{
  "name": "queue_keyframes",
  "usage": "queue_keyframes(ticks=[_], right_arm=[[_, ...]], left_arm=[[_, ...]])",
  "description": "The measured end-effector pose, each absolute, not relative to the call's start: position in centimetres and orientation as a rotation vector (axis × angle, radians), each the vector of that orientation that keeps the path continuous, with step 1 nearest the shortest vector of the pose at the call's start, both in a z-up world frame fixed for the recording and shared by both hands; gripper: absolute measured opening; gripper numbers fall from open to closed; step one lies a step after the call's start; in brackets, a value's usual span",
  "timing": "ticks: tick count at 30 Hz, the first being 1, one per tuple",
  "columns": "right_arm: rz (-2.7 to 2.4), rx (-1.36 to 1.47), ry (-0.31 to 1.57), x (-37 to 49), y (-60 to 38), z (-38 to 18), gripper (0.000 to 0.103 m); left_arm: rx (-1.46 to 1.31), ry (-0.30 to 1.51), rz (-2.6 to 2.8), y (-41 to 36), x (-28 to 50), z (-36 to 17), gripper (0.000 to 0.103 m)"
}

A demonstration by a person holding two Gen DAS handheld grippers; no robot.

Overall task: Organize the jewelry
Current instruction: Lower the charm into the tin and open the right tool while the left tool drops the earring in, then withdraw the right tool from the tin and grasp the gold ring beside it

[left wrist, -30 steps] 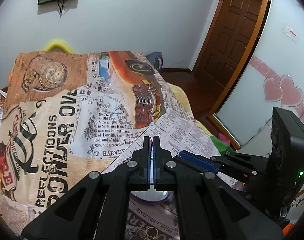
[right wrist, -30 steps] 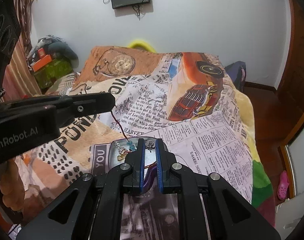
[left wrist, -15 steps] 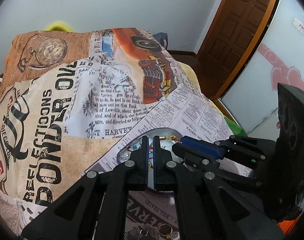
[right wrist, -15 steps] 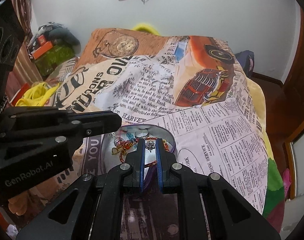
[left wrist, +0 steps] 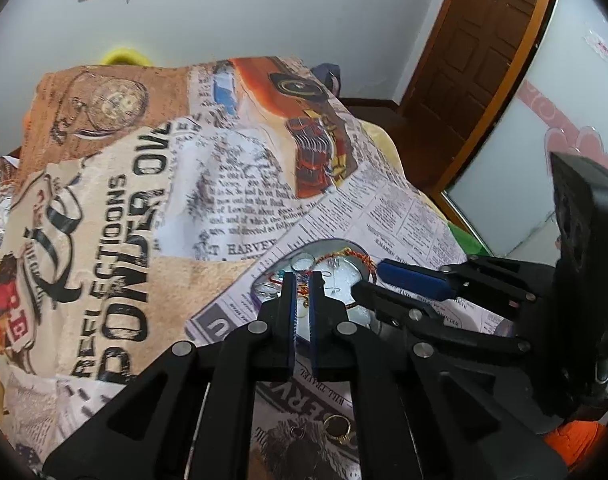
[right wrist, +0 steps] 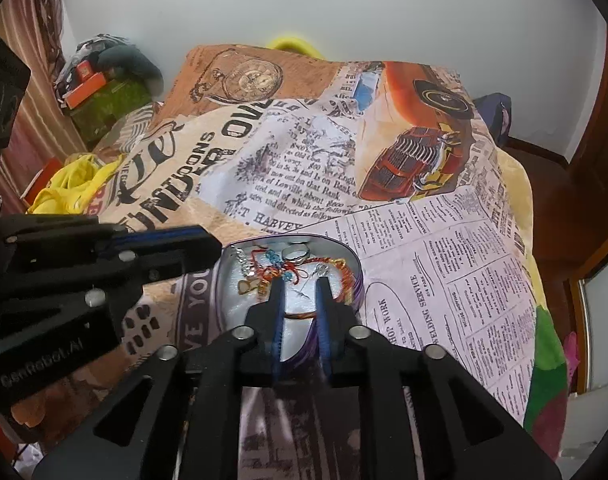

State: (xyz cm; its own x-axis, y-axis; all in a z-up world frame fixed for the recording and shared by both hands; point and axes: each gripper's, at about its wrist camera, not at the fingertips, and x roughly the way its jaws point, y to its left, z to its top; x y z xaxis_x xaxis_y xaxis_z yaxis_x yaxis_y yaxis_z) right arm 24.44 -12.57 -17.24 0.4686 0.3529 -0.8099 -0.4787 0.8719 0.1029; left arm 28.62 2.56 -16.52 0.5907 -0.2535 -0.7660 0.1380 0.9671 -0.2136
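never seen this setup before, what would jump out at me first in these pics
First the bedspread, printed with old newspaper text, a pocket watch and an orange car, filling most of both views. Near its close edge sits a heart-shaped tin full of tangled jewelry, with the right hand-held gripper open just above it and the left hand-held gripper alongside. A gold ring lies loose on the cloth, nearer the camera.

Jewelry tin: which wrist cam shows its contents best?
Right wrist. It looks down into the jewelry tin, so the silver ring reads clearly. The left wrist view is shallower and its hand-held gripper covers part.
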Motion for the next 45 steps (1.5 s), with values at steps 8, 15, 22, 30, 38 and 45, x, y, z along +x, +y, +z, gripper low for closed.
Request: queue_keyframes(ticks=[8, 15, 22, 30, 38, 45], right_arm=[[0.491, -0.156, 0.889, 22.4, -12.9, -14.2, 0.027], [0.482, -0.168, 0.842, 20.4, -12.9, -12.1, 0.027], [0.481, -0.172, 0.818, 18.1, -12.9, -11.2, 0.027], [0.497, -0.171, 0.856, 16.4, -12.3, -12.5, 0.027], [0.522, -0.194, 0.952, 15.4, -11.3, -16.0, 0.027], [0.552, -0.214, 1.046, 15.1, -10.0, -19.2, 0.027]], left_arm=[[-0.127, 0.841, -0.195, 3.3, 25.9, -13.0, 0.019], [-0.077, 0.800, -0.183, 3.0, 22.9, -10.8, 0.020], [-0.067, 0.783, -0.185, 3.3, 19.8, -9.8, 0.030], [-0.041, 0.813, -0.180, 3.6, 17.3, -10.8, 0.031], [-0.040, 0.885, -0.182, 4.3, 16.2, -13.8, 0.031], [-0.041, 0.924, -0.195, 4.5, 16.3, -15.9, 0.031]])
